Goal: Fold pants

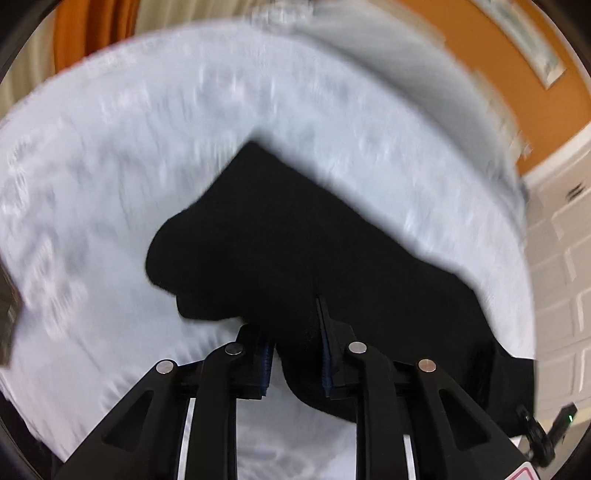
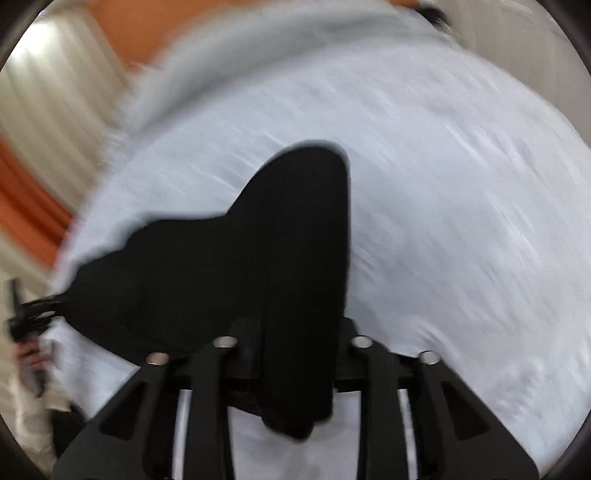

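The black pants (image 1: 295,240) lie bunched on a white bed sheet (image 1: 147,147). In the left wrist view my left gripper (image 1: 291,332) is shut on a fold at the near edge of the cloth, with fabric pinched between its blue pads (image 1: 327,354). In the right wrist view the pants (image 2: 258,258) rise in a thick ridge that runs back between the fingers of my right gripper (image 2: 299,332), which is shut on it; the cloth hides the pads. At the far left of that view, the left gripper (image 2: 33,317) holds the other end of the pants. Both views are motion-blurred.
The white sheet (image 2: 443,184) fills most of both views. Orange and beige curtains (image 1: 92,33) hang behind the bed. An orange wall with a framed picture (image 1: 524,40) and white panelled doors (image 1: 561,258) stand to the right.
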